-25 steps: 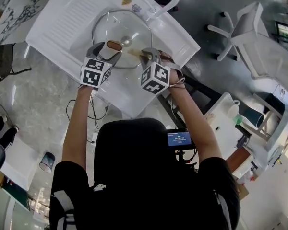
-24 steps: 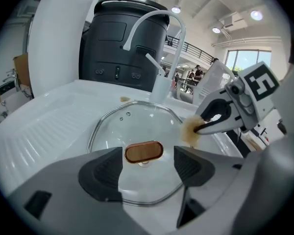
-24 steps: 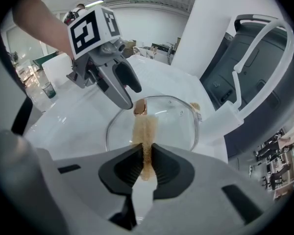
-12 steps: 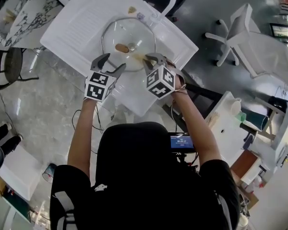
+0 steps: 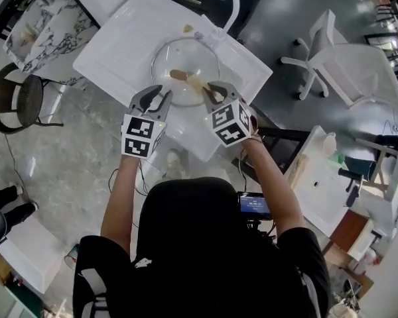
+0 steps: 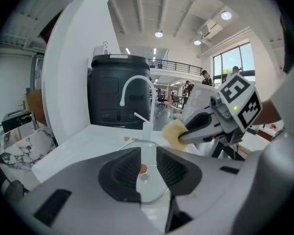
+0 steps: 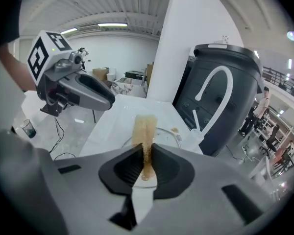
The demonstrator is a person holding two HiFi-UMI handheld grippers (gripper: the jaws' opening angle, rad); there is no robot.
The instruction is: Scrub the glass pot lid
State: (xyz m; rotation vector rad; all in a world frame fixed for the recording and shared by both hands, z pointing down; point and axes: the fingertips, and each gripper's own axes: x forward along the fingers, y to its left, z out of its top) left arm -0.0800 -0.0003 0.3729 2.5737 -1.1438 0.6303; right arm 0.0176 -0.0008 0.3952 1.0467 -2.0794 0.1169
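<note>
**Both grippers held over sink, sponge in right, lid lying flat**

Landmark: the white rectangular sink top with ribbed drainboard [image 5: 113, 42].

The round clear glass pot lid with metal rim [image 5: 186, 57] lies flat in the middle of the sink top, its small brown knob [image 5: 178, 75] facing up. It sits just in front of the white curved faucet [image 5: 233, 4] at the sink top's far edge. Nothing touches the lid.

The left gripper [image 5: 158, 97] is held in the air over the near side of the sink top, pointing down toward the lid. Its jaws have just been closing. They now stand narrowly apart with nothing between them, and the lid shows through the gap in the left gripper view.

The right gripper [image 5: 214, 93] is beside the left one, also over the near side of the sink top and clear of the lid. Its jaws are pressed on a thin yellow-tan sponge [image 7: 144, 129], squeezed flat, with its far end sticking out past the tips.

A small tan scrap [image 5: 188, 28] lies on the sink top near the faucet.
</note>
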